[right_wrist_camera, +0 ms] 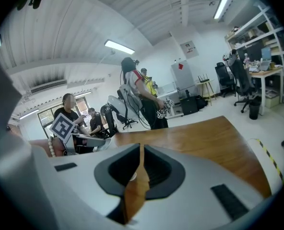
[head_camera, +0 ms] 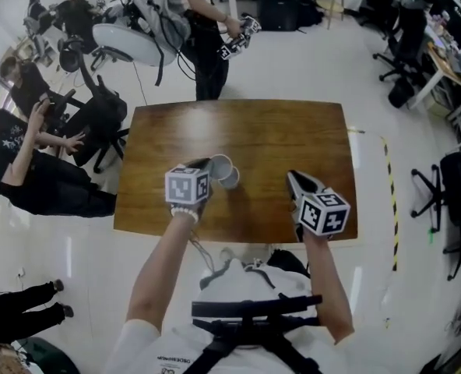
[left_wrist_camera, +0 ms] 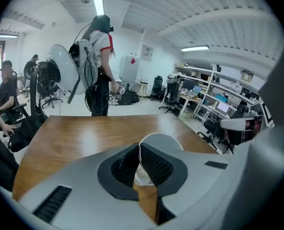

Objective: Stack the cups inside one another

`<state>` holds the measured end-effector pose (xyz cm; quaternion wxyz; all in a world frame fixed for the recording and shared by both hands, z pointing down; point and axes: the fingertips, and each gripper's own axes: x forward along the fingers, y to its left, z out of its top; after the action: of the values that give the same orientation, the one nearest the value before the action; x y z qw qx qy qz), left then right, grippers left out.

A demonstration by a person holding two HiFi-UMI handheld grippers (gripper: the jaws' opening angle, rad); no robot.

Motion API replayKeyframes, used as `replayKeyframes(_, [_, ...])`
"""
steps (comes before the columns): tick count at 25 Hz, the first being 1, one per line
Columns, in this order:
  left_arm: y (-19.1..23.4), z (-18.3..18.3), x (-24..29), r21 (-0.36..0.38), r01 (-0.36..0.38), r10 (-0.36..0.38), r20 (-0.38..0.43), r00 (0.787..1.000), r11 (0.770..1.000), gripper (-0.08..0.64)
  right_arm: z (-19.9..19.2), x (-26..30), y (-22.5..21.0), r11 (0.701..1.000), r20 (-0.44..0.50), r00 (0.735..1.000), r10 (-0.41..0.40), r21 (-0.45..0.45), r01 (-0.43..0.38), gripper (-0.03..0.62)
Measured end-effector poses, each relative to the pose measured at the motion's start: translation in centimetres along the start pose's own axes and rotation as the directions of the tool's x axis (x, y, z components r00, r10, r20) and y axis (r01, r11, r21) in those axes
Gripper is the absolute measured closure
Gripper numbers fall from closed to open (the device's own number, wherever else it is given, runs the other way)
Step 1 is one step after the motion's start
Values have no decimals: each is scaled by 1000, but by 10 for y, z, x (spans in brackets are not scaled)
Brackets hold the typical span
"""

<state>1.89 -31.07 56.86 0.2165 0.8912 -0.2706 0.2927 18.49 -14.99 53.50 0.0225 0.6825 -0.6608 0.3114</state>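
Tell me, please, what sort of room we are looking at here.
Most likely an open-plan office or lab workspace: rolling office chairs stand around the pale floor, stocked shelves line one wall, and a wooden table sits in the open middle.

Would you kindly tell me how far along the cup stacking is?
Done: nothing clearly stacked. In hand: the left gripper is shut on a white cup by its wall. A second cup shows right beside it; nested or not, I cannot tell. The right gripper is shut, empty. Left: seating one cup inside the other.
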Motion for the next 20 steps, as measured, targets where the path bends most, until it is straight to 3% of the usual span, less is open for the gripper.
replayKeyframes(20, [-12,-32,43,28,32,-28,-137,990,999,546,2,-13,-30,998,14,999,-47,47,46,557])
